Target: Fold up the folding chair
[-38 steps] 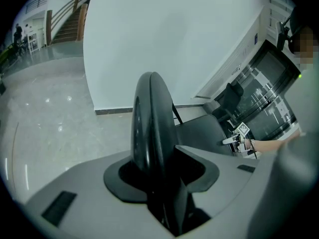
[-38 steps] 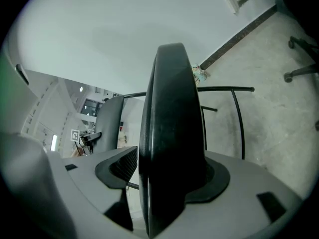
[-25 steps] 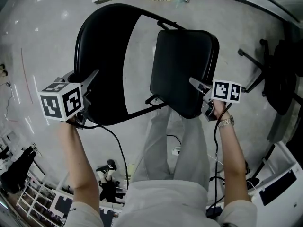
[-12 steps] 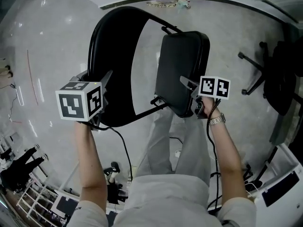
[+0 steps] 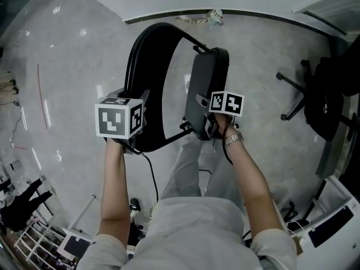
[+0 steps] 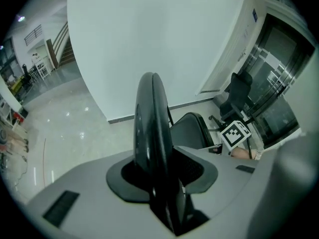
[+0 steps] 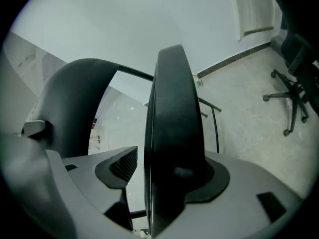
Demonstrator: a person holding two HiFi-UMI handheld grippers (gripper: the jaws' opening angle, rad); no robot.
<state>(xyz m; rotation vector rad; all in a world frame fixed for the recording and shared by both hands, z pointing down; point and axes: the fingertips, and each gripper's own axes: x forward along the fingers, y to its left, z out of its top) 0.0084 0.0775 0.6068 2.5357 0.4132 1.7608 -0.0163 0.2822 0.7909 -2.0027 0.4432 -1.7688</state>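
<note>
The black folding chair stands on the pale floor in front of me. Its curved backrest (image 5: 140, 61) and its padded seat (image 5: 203, 83) are both nearly upright and close together. My left gripper (image 5: 142, 96) is shut on the backrest's edge (image 6: 149, 118); its jaws have just been closing on it. My right gripper (image 5: 201, 104) is shut on the seat's front edge (image 7: 174, 108), holding it tipped up. The left gripper view also shows the seat (image 6: 188, 128); the right gripper view shows the backrest (image 7: 70, 103).
A black office chair (image 5: 323, 94) stands to the right. Small litter (image 5: 205, 17) lies by the skirting of the white wall behind the chair. A cable (image 5: 151, 176) trails by my legs. Shelving (image 5: 34, 235) is at lower left, a desk (image 5: 332, 218) at lower right.
The seat has swung up from flat to nearly upright, toward the backrest. Both grippers have moved inward and closer together, and the chair looks much narrower.
</note>
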